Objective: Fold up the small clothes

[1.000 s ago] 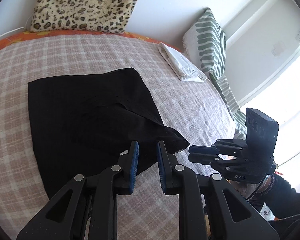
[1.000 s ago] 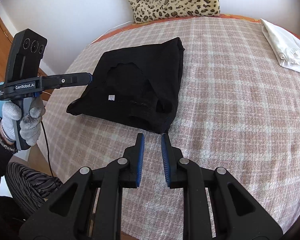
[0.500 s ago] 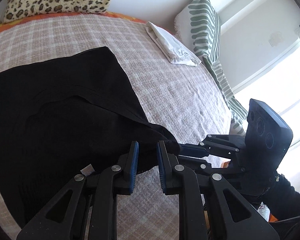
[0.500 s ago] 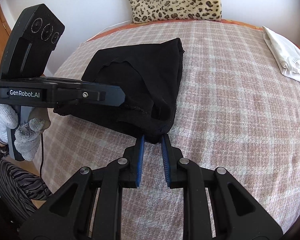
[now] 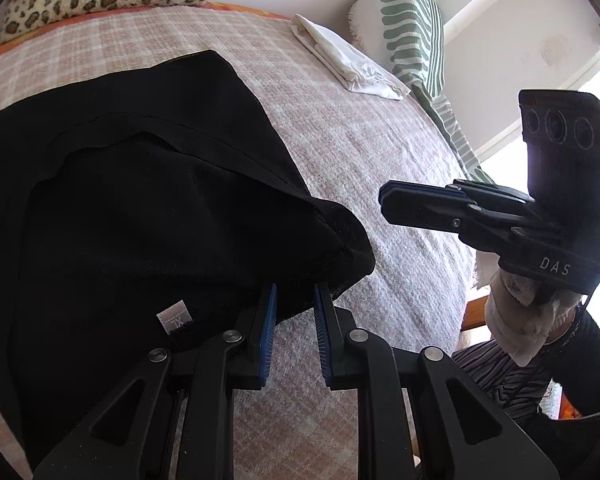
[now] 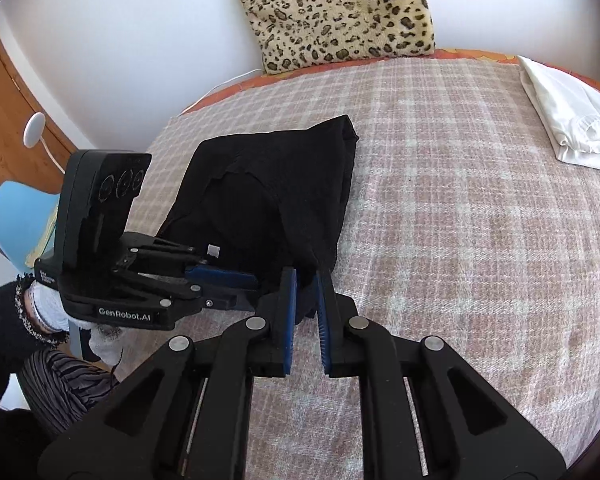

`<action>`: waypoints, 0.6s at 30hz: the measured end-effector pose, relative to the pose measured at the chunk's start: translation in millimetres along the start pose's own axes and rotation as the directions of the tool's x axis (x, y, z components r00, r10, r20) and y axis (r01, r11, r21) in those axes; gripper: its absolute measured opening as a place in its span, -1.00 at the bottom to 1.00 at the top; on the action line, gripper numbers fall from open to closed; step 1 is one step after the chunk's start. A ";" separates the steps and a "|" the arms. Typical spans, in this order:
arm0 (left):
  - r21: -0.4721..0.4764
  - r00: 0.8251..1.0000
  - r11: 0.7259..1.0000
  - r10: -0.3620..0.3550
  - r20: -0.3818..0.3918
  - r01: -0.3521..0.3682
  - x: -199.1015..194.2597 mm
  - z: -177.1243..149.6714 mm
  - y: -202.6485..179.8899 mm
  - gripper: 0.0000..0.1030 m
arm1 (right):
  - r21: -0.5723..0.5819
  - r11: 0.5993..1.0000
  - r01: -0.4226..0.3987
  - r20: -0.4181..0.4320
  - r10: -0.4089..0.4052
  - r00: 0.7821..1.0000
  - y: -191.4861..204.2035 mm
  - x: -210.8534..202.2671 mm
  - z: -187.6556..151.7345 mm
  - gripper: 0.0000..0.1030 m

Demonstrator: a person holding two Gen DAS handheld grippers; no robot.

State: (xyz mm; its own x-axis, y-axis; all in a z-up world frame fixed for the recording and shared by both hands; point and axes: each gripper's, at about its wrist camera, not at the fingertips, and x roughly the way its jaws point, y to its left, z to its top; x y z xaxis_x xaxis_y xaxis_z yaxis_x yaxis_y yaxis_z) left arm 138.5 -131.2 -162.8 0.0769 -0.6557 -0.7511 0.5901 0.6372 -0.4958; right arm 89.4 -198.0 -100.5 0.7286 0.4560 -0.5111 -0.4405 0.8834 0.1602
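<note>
A black garment (image 5: 140,208) lies on the plaid bed cover (image 5: 360,160), partly folded, with a white size tag (image 5: 175,315) showing. My left gripper (image 5: 295,298) has its jaws a little apart, with the garment's near corner between its tips. In the right wrist view, the garment (image 6: 268,200) has its near corner between the tips of my right gripper (image 6: 306,282), whose jaws are also a little apart. The left gripper (image 6: 220,276) reaches in from the left, close beside the right one. In the left wrist view the right gripper (image 5: 384,204) hovers right of the garment.
A folded white cloth (image 5: 348,60) lies at the far right of the bed, also in the right wrist view (image 6: 568,120). A leopard-print cushion (image 6: 336,12) and a green striped pillow (image 5: 408,24) stand at the back. A blue chair (image 6: 16,220) stands off the bed's left side.
Both grippers moved forward to the garment's near edge. The near corner has lifted and bunched between the tips, and the two grippers have come close together.
</note>
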 end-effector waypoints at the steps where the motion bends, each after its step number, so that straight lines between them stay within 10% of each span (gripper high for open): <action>1: -0.001 1.000 1.000 0.002 0.002 -0.002 0.4 -1.5 -1.5 -0.68 | 0.004 1.000 -0.010 -0.022 0.010 1.000 0.0 7.7 6.4 -0.79; 13: -0.025 0.999 0.999 -0.021 0.033 0.022 -5.4 -13.6 6.0 -0.68 | -0.205 0.973 0.105 -0.193 -0.146 0.970 33.0 68.3 39.0 -0.74; 18: -0.031 0.999 0.999 -0.035 0.034 0.036 -5.0 -13.8 10.3 -0.68 | -0.087 0.995 0.055 -0.157 -0.069 0.985 20.2 55.7 53.2 -0.86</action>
State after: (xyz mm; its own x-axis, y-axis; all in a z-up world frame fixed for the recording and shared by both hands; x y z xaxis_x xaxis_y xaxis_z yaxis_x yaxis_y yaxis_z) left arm 133.1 -115.8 -170.2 0.0833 -0.6906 -0.7185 0.5671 0.6257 -0.5357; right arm 149.0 -148.9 -80.9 0.6655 0.3714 -0.6474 -0.4435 0.8945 0.0573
